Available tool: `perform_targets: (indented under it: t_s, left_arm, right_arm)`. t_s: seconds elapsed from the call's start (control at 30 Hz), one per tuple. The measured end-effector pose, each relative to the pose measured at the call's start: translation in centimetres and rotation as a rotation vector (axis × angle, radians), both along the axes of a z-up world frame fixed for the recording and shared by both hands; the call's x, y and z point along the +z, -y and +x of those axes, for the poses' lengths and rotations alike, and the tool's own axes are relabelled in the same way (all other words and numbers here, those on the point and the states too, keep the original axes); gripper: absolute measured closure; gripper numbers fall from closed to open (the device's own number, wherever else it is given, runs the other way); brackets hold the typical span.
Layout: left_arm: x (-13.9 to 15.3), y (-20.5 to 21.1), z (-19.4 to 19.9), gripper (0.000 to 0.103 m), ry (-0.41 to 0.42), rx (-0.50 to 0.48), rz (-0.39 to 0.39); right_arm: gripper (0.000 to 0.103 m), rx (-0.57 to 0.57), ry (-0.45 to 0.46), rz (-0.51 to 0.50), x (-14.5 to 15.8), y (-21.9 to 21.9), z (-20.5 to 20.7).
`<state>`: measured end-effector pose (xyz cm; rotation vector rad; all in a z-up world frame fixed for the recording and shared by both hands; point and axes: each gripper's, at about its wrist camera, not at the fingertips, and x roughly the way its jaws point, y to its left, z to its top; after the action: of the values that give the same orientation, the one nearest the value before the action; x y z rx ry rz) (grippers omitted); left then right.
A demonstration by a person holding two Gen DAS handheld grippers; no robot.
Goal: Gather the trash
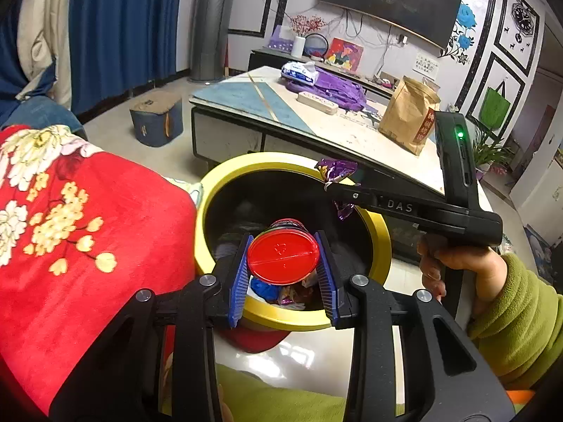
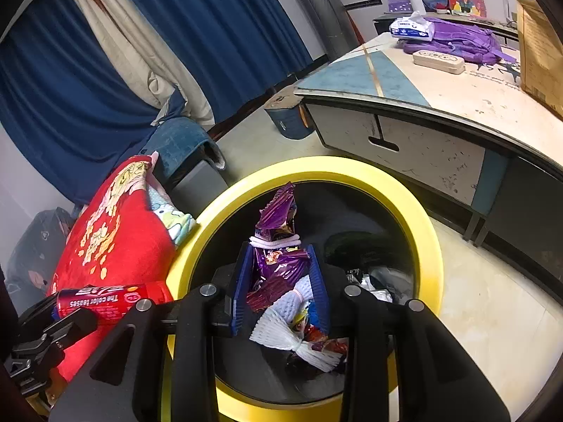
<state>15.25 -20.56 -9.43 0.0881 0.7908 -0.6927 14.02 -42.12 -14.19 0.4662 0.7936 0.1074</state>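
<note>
A round bin with a yellow rim (image 1: pixel 225 176) (image 2: pixel 418 207) stands on the floor, with wrappers and white foam netting (image 2: pixel 299 337) inside. My left gripper (image 1: pixel 283 263) is shut on a red-capped can (image 1: pixel 283 256) and holds it over the bin mouth. The same red can (image 2: pixel 105 299) shows at the left of the right wrist view. My right gripper (image 2: pixel 281 274) is shut on a purple snack wrapper (image 2: pixel 278 249) above the bin. In the left wrist view the right gripper (image 1: pixel 339 181) holds that wrapper (image 1: pixel 336 170) over the far rim.
A red floral blanket (image 1: pixel 81 228) lies left of the bin. A low coffee table (image 1: pixel 316 123) behind it carries a brown paper bag (image 1: pixel 408 116), purple cloth (image 1: pixel 334 88) and a tissue pack (image 1: pixel 299 72). A blue stool (image 1: pixel 156 119) stands by blue curtains.
</note>
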Motion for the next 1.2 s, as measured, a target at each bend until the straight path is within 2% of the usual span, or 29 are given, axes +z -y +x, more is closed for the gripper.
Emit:
perform_targets:
  t_s: [0.23,0.4,0.5,0.57,0.63,0.7,0.77,0.87,1.0,1.07,1.2]
  left_arm:
    - [-0.2,0.8,0.8,0.075,0.009,-0.012,0.009]
    - [-0.2,0.6,1.2,0.074,0.009,0.004,0.002]
    - [0.0,0.1,1.6,0.062,0.004,0.028,-0.011]
    - [0.2,-0.3,1.6,0.047,0.003,0.040,-0.024]
    - [0.6,-1.0,1.6,0.037,0.010,0.062,-0.033]
    - [0.9,-1.6,1.6,0.031,0.011,0.077,-0.042]
    - [1.2,-2.4,1.6,0.011,0.013,0.105,-0.051]
    - [1.8,-3.6,1.7,0.011,0.008,0.136,-0.076]
    - [2.7,-6.0,1.3,0.011,0.013,0.216,-0.107]
    - [3.2,-7.3,0.9,0.011,0.027,0.256,-0.110]
    - [4.5,-9.9,0.0,0.011,0.060,0.326,-0.126]
  right_arm:
    - [0.069,-0.031,-0.011,0.020,-0.6,1.0,-0.1]
    - [0.062,-0.041,-0.012,0.032,-0.5,1.4,-0.2]
    - [0.055,-0.049,-0.004,0.028,-0.1,1.7,-0.5]
    - [0.052,-0.053,-0.001,0.025,0.1,1.8,-0.6]
    - [0.048,-0.058,0.002,0.020,0.4,1.8,-0.8]
    - [0.044,-0.057,0.011,0.007,0.9,1.7,-1.1]
    - [0.036,-0.052,0.027,-0.016,1.6,1.4,-1.5]
    - [0.025,-0.043,0.056,-0.047,2.7,0.7,-2.0]
    - [0.018,-0.024,0.093,-0.076,3.9,-0.6,-2.2]
    - [0.010,-0.010,0.109,-0.083,4.7,-1.6,-2.2]
    - [0.007,0.052,0.144,-0.111,6.3,-4.3,-2.2]
